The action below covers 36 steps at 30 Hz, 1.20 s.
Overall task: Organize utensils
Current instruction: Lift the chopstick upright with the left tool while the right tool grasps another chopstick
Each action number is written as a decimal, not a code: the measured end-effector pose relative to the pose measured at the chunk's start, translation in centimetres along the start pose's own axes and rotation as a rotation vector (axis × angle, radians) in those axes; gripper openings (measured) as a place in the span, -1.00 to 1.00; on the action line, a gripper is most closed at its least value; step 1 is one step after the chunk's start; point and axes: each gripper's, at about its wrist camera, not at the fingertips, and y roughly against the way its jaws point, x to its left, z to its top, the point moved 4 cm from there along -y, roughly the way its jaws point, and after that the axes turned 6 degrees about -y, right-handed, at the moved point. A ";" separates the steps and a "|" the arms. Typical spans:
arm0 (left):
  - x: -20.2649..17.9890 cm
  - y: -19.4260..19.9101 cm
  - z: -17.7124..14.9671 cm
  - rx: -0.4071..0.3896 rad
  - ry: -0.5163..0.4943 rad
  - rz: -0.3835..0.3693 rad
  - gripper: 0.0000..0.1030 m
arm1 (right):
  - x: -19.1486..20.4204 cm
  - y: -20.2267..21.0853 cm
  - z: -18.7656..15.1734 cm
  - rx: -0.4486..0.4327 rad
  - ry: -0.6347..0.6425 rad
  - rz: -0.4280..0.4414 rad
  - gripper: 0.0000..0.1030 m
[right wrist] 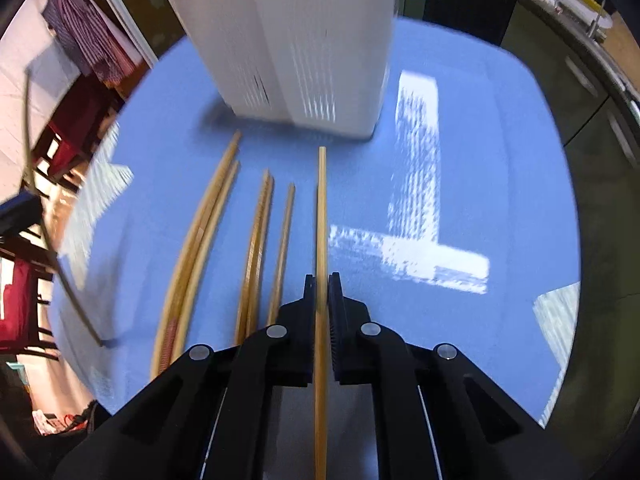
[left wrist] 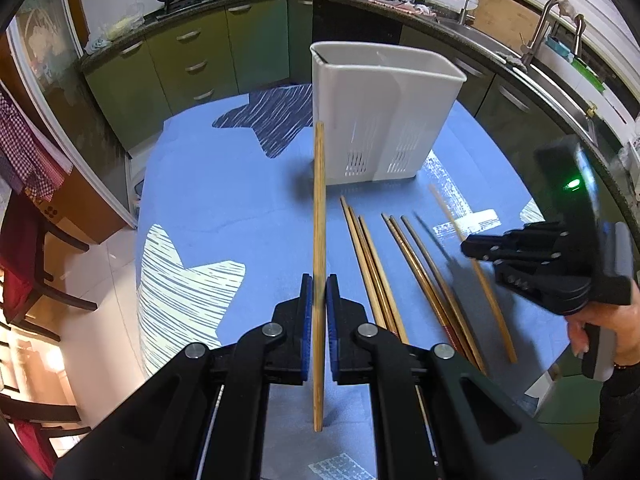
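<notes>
Left wrist view: my left hand-held gripper (left wrist: pixel 319 300) and right hand-held gripper (right wrist: pixel 321 300) each pinch one bamboo chopstick (left wrist: pixel 319 216), six more chopsticks (left wrist: pixel 394 276) waiting just before the white slotted plastic utensil holder (left wrist: pixel 384 116).

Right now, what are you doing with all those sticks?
A person is sorting chopsticks with two hand-held claws. The left claw is shut on one chopstick, raised and pointing toward the white utensil holder. The right claw is shut on another chopstick, low over the blue tablecloth. Several loose chopsticks lie on the cloth in front of the holder. I can't see into the holder.
</notes>
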 end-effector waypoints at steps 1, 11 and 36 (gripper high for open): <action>0.0 0.2 0.0 -0.005 0.000 -0.001 -0.87 | 0.0 0.9 0.1 -0.025 -0.001 0.010 -0.86; -0.4 2.4 0.4 -0.062 -0.019 -0.001 -0.87 | 0.0 8.6 -0.5 -0.220 -0.016 0.079 -0.86; -2.0 11.8 12.2 -0.361 -0.040 0.002 -0.87 | -2.7 13.3 -3.5 -0.324 -0.045 0.111 -0.86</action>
